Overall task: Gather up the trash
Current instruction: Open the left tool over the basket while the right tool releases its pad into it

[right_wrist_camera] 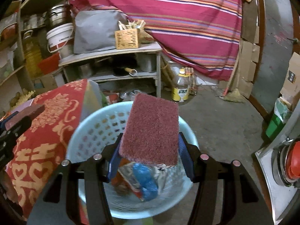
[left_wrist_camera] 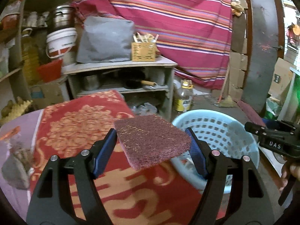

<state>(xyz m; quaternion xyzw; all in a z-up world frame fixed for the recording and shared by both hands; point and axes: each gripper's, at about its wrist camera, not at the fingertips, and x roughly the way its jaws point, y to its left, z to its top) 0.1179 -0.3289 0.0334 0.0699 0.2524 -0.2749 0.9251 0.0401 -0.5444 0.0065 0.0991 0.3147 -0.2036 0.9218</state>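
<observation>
I have a maroon pad point(right_wrist_camera: 151, 129) clamped in the right gripper point(right_wrist_camera: 150, 159), right over the blue basket point(right_wrist_camera: 88, 127), which already holds wrappers. To drop it cleanly I'd open the jaws here, above the middle, clear of the rim. The left gripper point(left_wrist_camera: 152, 146) grips a second pad point(left_wrist_camera: 152, 142), level, over the red cloth point(left_wrist_camera: 75, 127), just left of the basket.

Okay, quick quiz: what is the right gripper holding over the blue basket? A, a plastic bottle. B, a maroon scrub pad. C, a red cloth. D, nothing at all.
B: in the right wrist view the right gripper has its jaws closed on a maroon scrub pad above the blue basket, which already holds wrappers.
</observation>
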